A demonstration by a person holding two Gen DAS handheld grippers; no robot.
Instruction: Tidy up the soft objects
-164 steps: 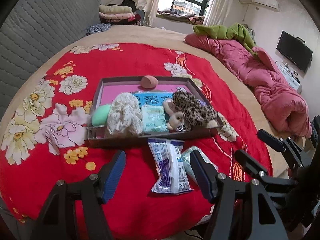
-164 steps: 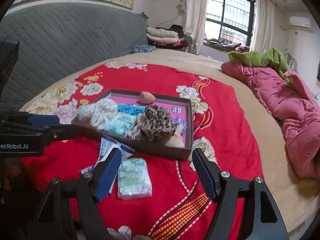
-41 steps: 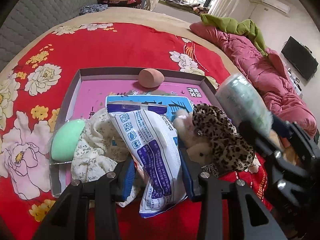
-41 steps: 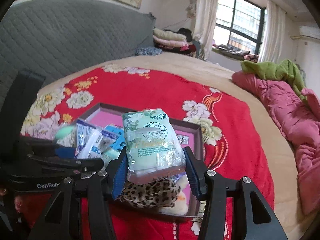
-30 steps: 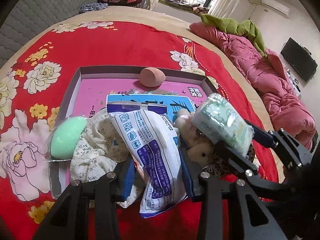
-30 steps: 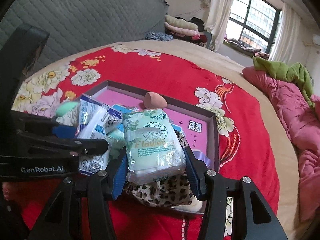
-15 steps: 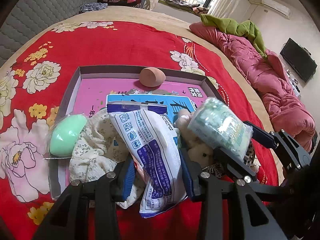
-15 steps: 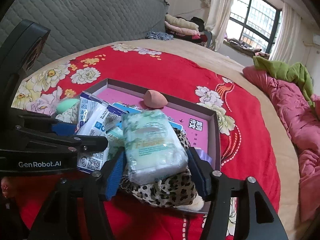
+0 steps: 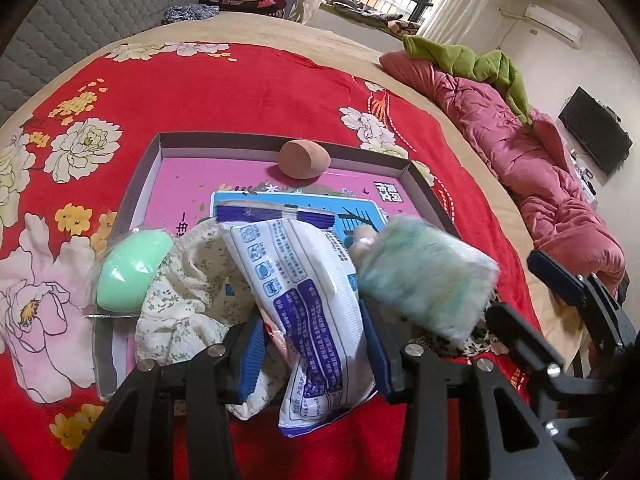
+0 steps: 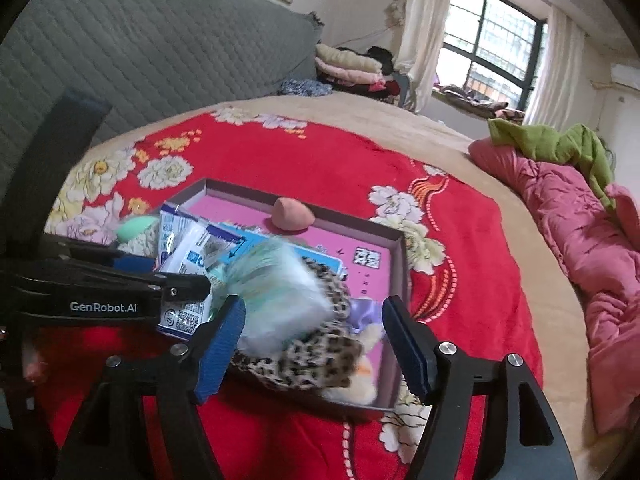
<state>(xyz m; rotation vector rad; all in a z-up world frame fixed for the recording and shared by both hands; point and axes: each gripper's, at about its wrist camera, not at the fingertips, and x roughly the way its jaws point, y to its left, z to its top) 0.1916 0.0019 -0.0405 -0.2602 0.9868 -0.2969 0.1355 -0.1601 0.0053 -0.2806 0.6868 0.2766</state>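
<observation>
Shallow grey cardboard tray with a pink printed floor [image 9: 144, 184] sits on a red flower-patterned bedspread [image 9: 248, 88], already crowded. The left gripper [image 9: 312, 340] has just been easing its jaws wider, yet the blue-and-white plastic wipes packet [image 9: 304, 288] stands between the blue pads, one pad apparently against it; its lower end overhangs the tray's near wall. The right gripper [image 10: 312, 344] has just been opening and stands released; the pale green tissue pack [image 10: 280, 292], blurred, is free of the pads and lies over the leopard-print plush toy [image 10: 316, 360] at the tray's near right corner. Crowding the near side: cream floral cloth [image 9: 188, 292], mint-green egg-shaped sponge [image 9: 132, 272] at the left wall, a blue printed card [image 9: 360, 216] beneath. A peach makeup sponge [image 9: 304, 159] rests against the far wall. Beyond, a crumpled pink quilt [image 9: 532, 160] and a green garment [image 9: 468, 60] lie on the bed's right side.
</observation>
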